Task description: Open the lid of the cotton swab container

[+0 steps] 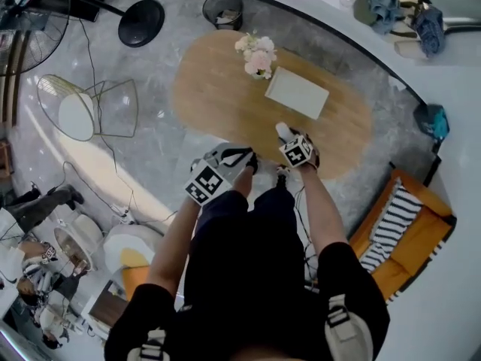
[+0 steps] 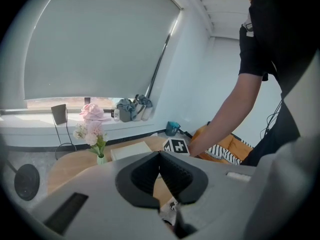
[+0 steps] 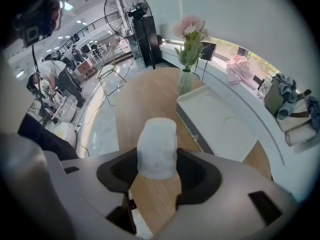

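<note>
The cotton swab container (image 3: 157,144), a small translucent white tub with its lid on, sits upright between the jaws of my right gripper (image 3: 158,168), which are shut on its sides. In the head view the container (image 1: 282,130) shows just past the right gripper (image 1: 286,138), over the near edge of the oval wooden table (image 1: 218,96). My left gripper (image 1: 249,159) hangs beside it to the left. In the left gripper view its jaws (image 2: 160,159) are shut with nothing between them, and the right gripper's marker cube (image 2: 176,146) shows beyond them.
A vase of pink flowers (image 1: 257,55) and a flat white tray (image 1: 297,92) stand on the far half of the table. An orange sofa with a striped cushion (image 1: 406,224) lies to the right, and a wire chair (image 1: 83,107) and a bin (image 1: 223,10) stand on the floor.
</note>
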`<state>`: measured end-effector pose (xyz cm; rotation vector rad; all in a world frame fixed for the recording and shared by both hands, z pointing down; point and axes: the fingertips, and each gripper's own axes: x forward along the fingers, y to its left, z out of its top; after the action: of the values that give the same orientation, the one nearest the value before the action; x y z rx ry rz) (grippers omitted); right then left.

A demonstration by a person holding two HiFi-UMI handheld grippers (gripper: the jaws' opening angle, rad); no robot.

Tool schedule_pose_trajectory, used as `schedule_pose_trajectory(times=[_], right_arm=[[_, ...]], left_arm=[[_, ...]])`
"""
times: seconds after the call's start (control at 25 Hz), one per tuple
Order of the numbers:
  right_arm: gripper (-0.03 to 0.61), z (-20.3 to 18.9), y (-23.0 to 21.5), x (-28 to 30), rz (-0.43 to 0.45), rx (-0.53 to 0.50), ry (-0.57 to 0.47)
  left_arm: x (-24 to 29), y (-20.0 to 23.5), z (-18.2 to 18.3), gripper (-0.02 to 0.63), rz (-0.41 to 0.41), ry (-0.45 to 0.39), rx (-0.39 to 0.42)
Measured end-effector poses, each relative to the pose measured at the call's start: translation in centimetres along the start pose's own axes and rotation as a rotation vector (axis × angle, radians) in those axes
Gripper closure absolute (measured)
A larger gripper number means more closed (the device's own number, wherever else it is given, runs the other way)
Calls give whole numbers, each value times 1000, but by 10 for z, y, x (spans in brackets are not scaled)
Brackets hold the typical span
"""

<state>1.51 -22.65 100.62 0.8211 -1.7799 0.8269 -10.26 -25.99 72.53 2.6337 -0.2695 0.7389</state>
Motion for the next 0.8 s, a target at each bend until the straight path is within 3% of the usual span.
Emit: schedule_pose_trajectory(times=[0.28,0.52,0.8], right_arm=[[364,-4,16,-82,4,-27,-84],[364,-19,31,-149,66,-18,-150],[364,-40,46,-207,112,-47,-216]], left_arm=[[-1,-40,20,614,9,-37,7],[4,-90,31,614,13,-119,-79],[14,-144,30,614,5,-115,-52]])
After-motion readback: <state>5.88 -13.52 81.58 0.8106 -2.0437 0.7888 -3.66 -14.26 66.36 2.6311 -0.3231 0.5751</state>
